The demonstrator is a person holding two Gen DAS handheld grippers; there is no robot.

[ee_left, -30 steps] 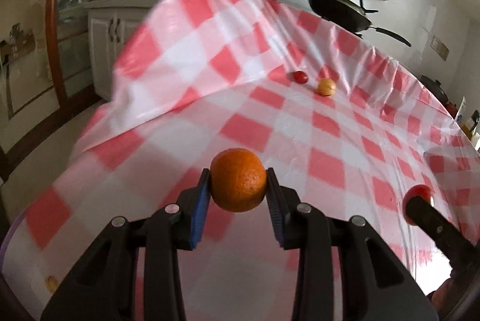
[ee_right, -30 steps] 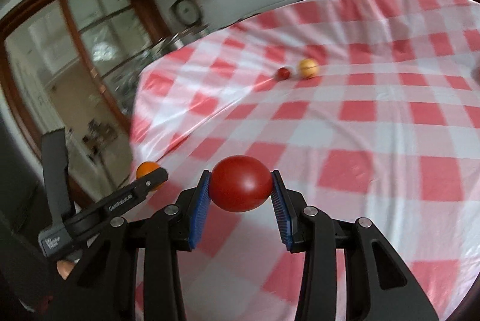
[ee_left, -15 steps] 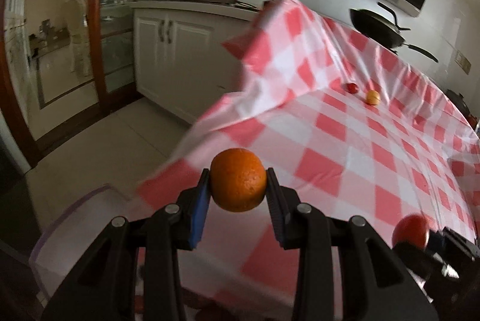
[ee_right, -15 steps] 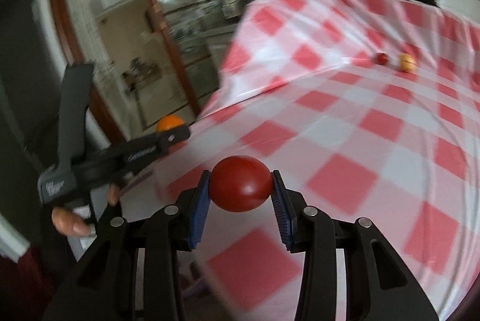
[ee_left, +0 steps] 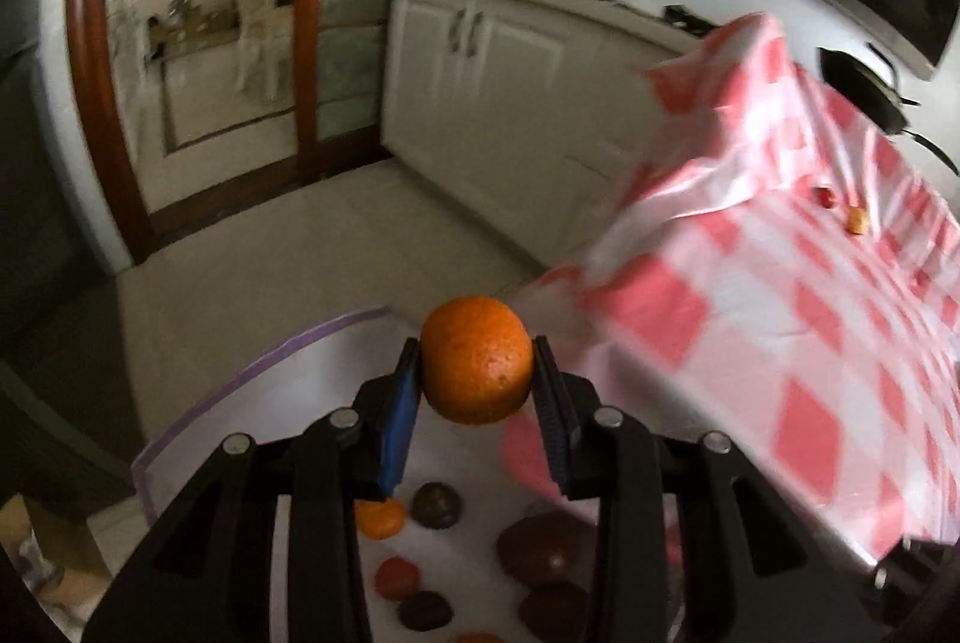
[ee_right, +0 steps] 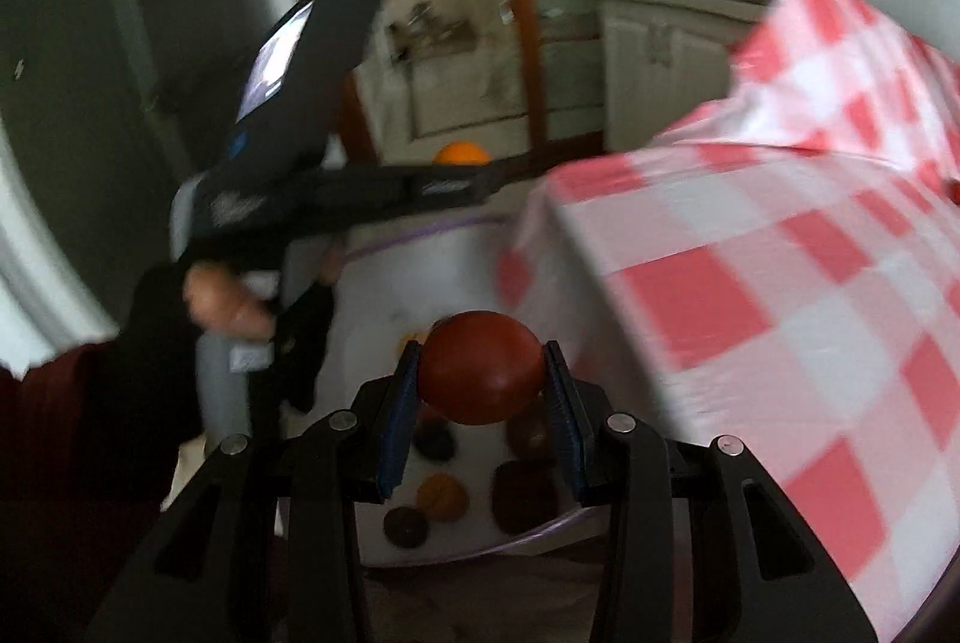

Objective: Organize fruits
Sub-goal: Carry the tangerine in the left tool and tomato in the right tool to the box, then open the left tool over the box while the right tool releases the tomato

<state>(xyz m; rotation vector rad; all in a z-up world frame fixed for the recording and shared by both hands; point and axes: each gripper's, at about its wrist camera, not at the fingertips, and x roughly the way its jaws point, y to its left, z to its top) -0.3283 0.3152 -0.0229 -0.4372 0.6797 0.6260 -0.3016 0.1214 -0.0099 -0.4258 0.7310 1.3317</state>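
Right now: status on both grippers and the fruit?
Left gripper shut on orange. Right gripper shut on tomato. Both over white bin holding fruit. Nothing blocking.

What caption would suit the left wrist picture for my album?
Left gripper carries an orange above a white bin of fruit beside the checkered table.

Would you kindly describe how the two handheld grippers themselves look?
Both are matte black plastic. The left gripper and right gripper each have two blue ribbed pads and silver screw heads on the linkage arms. From the right wrist view, the left gripper's side bears pale lettering, with a lit screen on its rear block.
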